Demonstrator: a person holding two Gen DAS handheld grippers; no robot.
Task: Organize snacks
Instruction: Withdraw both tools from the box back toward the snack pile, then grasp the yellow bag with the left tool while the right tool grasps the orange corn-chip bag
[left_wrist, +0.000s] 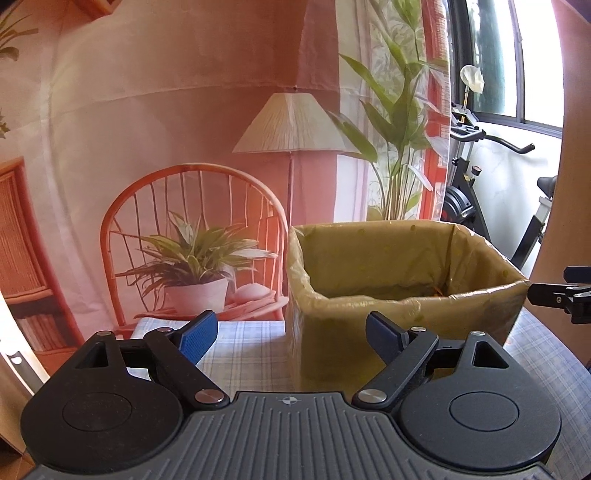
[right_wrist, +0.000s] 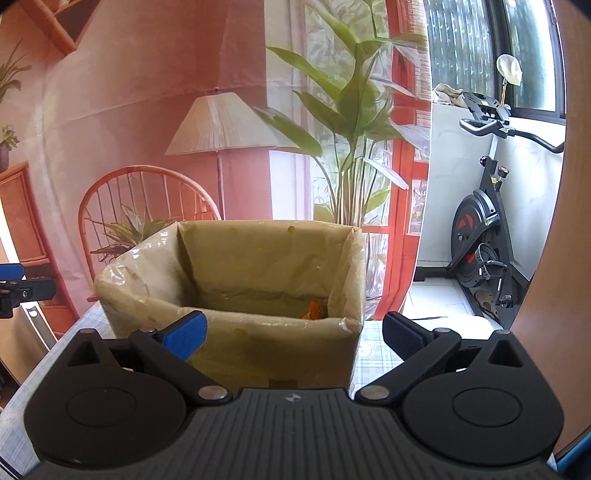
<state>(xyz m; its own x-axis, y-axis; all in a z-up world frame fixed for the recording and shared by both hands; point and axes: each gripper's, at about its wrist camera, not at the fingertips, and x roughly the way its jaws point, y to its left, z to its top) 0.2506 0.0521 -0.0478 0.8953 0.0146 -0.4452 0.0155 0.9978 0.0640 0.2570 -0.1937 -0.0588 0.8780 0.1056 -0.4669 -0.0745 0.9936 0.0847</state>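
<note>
A cardboard box (left_wrist: 406, 325) lined with clear plastic stands open-topped on the plaid tablecloth (left_wrist: 243, 350). My left gripper (left_wrist: 291, 334) hovers just before the box's left front corner, open, with nothing between its blue pads. In the right wrist view the same box (right_wrist: 236, 280) fills the middle, and an orange snack (right_wrist: 314, 308) peeks from inside at its right. My right gripper (right_wrist: 293, 332) sits in front of the box's near wall, wide open and empty. Each gripper shows at the edge of the other's view: right gripper (left_wrist: 565, 295), left gripper (right_wrist: 18, 288).
Behind the table hangs a printed backdrop (left_wrist: 184, 147) of a chair, a lamp and plants. An exercise bike (right_wrist: 484, 240) stands at the right by a window. A wooden panel (right_wrist: 554, 258) borders the right edge. The table's cloth (right_wrist: 373, 354) runs beside the box.
</note>
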